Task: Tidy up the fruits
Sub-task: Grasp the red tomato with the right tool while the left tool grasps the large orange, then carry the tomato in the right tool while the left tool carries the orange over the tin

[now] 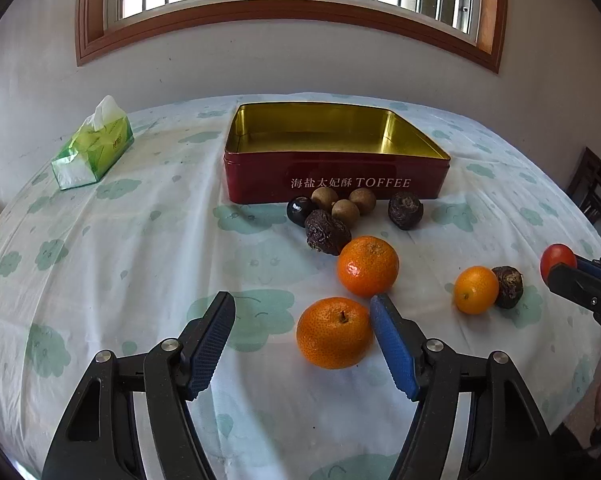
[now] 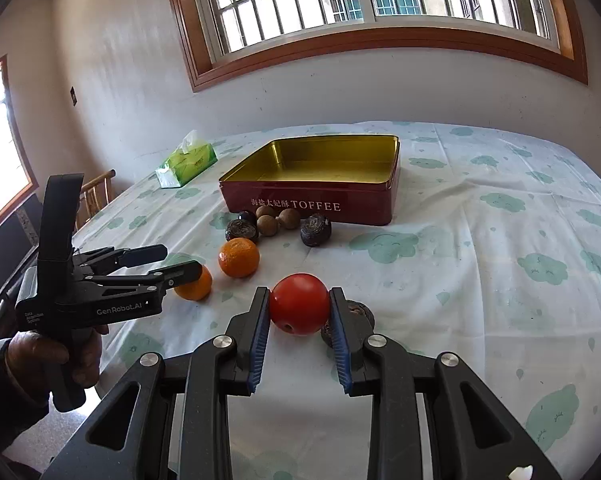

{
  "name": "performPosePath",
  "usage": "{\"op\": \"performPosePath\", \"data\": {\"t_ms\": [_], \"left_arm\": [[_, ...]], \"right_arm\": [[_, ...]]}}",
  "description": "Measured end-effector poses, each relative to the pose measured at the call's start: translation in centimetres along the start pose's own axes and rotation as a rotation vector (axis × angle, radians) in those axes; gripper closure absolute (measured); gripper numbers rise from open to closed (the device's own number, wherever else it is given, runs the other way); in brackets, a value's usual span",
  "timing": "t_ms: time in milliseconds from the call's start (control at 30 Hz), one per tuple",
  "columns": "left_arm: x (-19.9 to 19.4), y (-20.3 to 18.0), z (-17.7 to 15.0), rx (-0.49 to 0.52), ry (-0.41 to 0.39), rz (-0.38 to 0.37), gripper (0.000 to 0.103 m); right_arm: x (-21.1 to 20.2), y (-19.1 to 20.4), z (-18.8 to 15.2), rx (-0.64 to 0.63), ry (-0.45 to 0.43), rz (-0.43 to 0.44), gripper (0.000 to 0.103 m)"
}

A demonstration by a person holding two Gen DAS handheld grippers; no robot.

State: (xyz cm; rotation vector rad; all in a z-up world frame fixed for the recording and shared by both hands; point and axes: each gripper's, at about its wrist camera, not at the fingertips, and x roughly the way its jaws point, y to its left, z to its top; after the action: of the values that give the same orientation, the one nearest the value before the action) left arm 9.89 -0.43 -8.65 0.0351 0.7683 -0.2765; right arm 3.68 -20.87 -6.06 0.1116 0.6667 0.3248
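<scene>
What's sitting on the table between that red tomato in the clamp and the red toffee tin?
Mostly bare tablecloth, as the right wrist view shows. Beside the line from the tomato to the toffee tin, one dark wrinkled fruit sits just before the tin.

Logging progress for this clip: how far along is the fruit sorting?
Nothing looks done: the toffee tin shows no fruit inside. In hand: the right gripper clamps the red tomato; the left gripper is open beside an orange. Every other fruit remains on the tablecloth.
</scene>
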Motion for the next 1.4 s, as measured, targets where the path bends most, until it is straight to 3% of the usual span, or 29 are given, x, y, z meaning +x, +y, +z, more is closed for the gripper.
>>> {"op": "performPosePath", "data": {"t_ms": [200, 267, 300, 333, 633, 867, 1400], "left_arm": [[1.2, -0.2, -0.3, -0.029, 0.033, -0.074, 0.033], [1.9, -0.7, -0.7, -0.005, 0.058, -0.052, 0.046], [2.0, -1.2, -0.9, 0.028, 0.042, -0.008, 0.058], [2.0, -1.5, -1.1, 0.054, 0.04, 0.019, 0.061], [0.0, 0.1, -0.2, -0.033, -0.023, 0.079, 0.061], [-1.5, 0.3, 1.4, -0.05, -0.059, 0.129, 0.061], [-2.4, -0.8, 3.0, -0.034, -0.086, 0.145, 0.061]], "right_arm": [[0.4, -0.6, -0.2, 0.021, 0.016, 0.013, 0.077], [0.5, -0.5, -0.3, 0.017, 0.019, 0.017, 0.077], [0.5, -0.4, -0.3, 0.014, 0.02, 0.018, 0.077], [0.6, -0.4, -0.4, 0.014, 0.02, 0.019, 0.077], [0.8, -0.6, -0.5, 0.025, 0.024, 0.023, 0.076], [1.0, -0.3, -0.2, 0.016, 0.021, 0.032, 0.076], [2.2, 0.0, 1.1, 0.005, 0.025, 0.049, 0.076]]}}
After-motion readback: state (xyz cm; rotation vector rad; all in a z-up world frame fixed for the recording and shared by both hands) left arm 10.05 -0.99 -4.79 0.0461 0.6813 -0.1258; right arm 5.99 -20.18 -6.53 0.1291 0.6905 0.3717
